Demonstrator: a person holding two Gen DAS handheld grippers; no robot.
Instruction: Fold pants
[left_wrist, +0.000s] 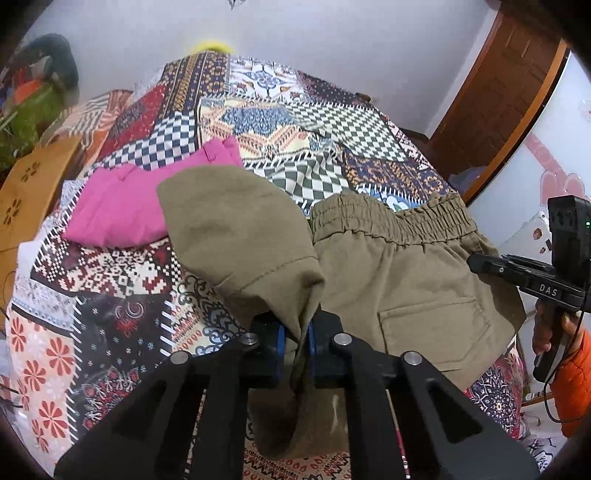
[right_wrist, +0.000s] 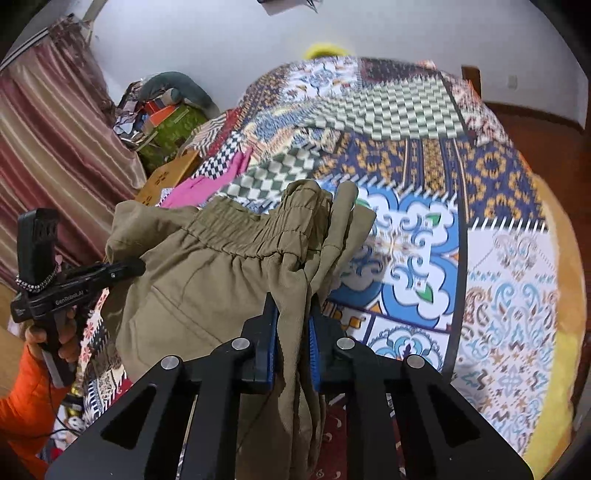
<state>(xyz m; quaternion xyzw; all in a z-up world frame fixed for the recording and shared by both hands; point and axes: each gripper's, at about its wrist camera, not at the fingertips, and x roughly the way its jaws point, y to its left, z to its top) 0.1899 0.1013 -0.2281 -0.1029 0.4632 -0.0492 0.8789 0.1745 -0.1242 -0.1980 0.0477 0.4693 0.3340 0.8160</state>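
Fold barely begun: we have the olive-khaki cotton pants (left_wrist: 388, 266) pinched at both ends.

Left gripper (left_wrist: 295, 341) clamps a hem, right gripper (right_wrist: 293, 339) the bunched waistband, centre frame above the patchwork bedspread (left_wrist: 258, 122); all folding remains.

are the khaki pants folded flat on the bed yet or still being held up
Held up, not folded flat. The khaki pants hang bunched between the left gripper, shut on a hem, and the right gripper, shut on fabric below the waistband.
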